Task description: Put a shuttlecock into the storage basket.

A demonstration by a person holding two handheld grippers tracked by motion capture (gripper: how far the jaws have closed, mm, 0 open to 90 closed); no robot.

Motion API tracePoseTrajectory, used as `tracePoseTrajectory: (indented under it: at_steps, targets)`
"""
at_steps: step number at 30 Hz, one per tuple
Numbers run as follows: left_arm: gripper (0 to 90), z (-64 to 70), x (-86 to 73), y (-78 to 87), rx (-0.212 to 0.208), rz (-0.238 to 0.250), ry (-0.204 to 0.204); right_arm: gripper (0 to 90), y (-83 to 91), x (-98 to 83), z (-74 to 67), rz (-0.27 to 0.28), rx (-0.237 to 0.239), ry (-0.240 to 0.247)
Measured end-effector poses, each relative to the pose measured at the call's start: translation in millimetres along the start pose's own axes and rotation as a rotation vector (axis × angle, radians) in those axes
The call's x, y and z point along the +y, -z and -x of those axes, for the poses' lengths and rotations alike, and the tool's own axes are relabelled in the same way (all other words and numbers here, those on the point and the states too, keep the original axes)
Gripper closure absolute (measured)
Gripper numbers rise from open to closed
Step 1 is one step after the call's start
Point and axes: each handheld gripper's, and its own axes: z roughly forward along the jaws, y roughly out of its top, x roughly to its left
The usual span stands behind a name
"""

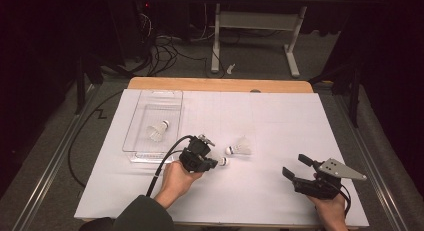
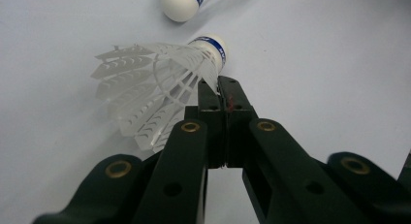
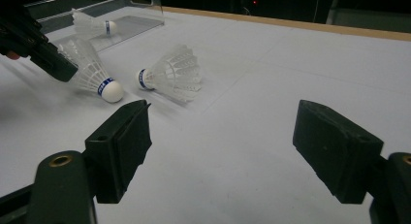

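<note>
The left gripper had its jaws pinched on the feather skirt of a white plastic shuttlecock lying at its tips, probably bound for the clear plastic tray beyond; the right gripper waited with jaws apart.

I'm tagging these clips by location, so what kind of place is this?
Probably a lab or workshop recording station: a white-covered table under a fixed camera, loose cables on grey carpet, and a desk frame behind.

The white shuttlecock, blue band below its cork, lies tilted on the table, skirt edge pinched. A second shuttlecock lies on its side just beside it.
</note>
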Motion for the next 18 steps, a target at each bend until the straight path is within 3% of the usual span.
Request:
tracePoseTrajectory:
  at_steps: [18]
  targets:
    - [89.2, 1.5, 0.7, 3.3, 0.001, -0.001, -0.012, 21.8, 0.1, 0.0, 0.2, 0.001, -0.001, -0.001]
